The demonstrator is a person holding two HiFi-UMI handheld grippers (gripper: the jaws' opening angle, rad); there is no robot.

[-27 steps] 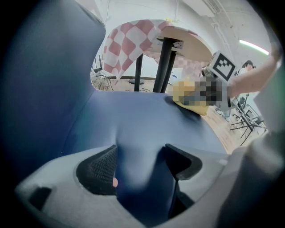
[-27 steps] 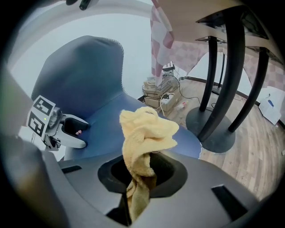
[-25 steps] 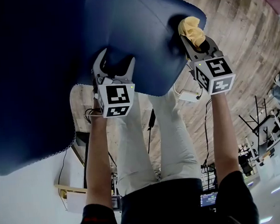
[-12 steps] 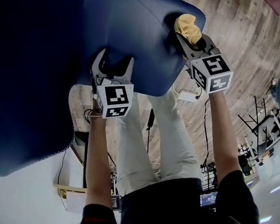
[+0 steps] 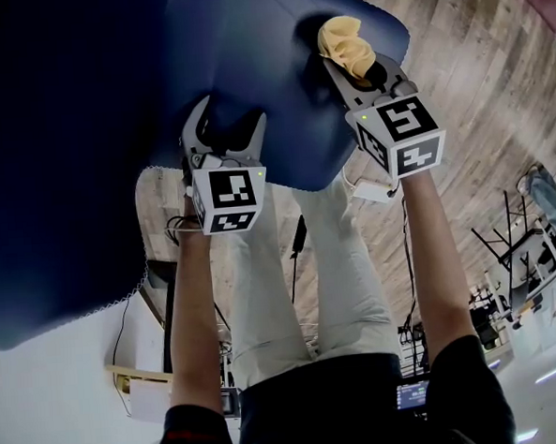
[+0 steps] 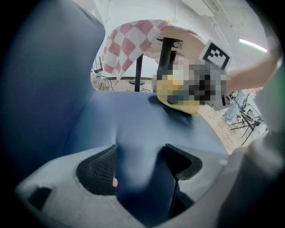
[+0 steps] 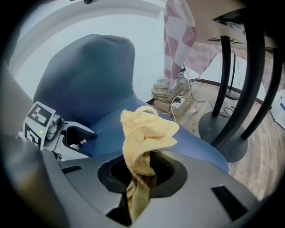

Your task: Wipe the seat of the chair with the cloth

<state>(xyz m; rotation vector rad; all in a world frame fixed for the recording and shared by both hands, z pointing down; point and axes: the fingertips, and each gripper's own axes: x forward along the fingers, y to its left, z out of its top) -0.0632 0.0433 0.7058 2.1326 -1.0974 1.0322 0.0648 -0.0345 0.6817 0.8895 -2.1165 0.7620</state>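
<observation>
Looks like the wiping step itself, in mid-stroke rather than at its start or finish. At the far left, nothing but the dark chair back (image 5: 58, 164), too shadowed to show any detail. Next to it, at the left hand-held gripper (image 5: 227, 126), jaws spread over the padded front edge of the seat (image 5: 278, 76), with the blue upholstery bulging up between them and touching both sides: read as a clamp on the seat to steady the chair, not an empty hold. Farther right, at the right hand-held gripper (image 5: 361, 70), jaws closed on the yellow cloth (image 5: 344, 41), with a bunched wad standing out past the jaw ends and a tail hanging back through the gap. In the left gripper view, seems to lie against the seat near its far right corner, with a shadow beneath, well apart from the left hand-held gripper. Calls next, probably, for pressing that wad down and drawing it across the bare blue middle toward the left, keeping the left clamp firm and stopping short of it. Beyond the seat's right edge, only wooden floor (image 5: 476, 73) and, in the right gripper view, a round table base (image 7: 211, 127). Hard to tell from the head view whether the cloth truly presses on the upholstery, the contact being hidden under the wad itself. Cut off as well: the top of the chair back and the whole underside of the chair. Impossible to judge how much of the seat is already wiped, with no dirt or streaks to go by.
</observation>
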